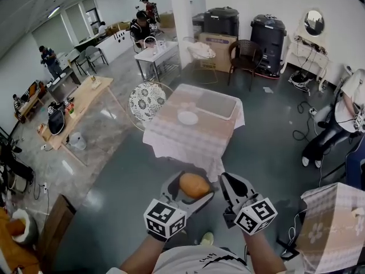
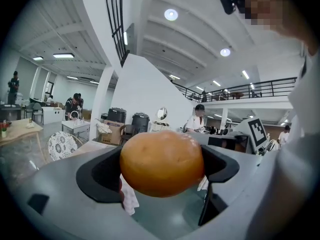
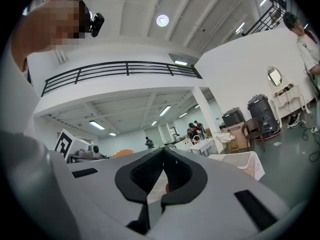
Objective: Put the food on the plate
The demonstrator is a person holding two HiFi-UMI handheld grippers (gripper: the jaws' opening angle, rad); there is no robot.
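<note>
A round golden-brown bun (image 1: 194, 185) (image 2: 162, 162) sits clamped between the jaws of my left gripper (image 1: 191, 184) (image 2: 162, 166), which is shut on it and held up in the air. My right gripper (image 1: 227, 186) (image 3: 162, 176) is beside it on the right, jaws pressed together with nothing between them. A small white plate (image 1: 187, 117) lies near the middle of a table with a checked pink cloth (image 1: 171, 136), ahead of both grippers and some way off. The bun also shows as an orange shape (image 3: 123, 153) in the right gripper view.
A clear tray (image 1: 215, 103) rests on the table's far right part. A patterned round chair (image 1: 146, 100) stands left of the table. Another cloth-covered table (image 1: 333, 224) is at the lower right. A wooden table (image 1: 80, 101) stands further left, and people stand around the room.
</note>
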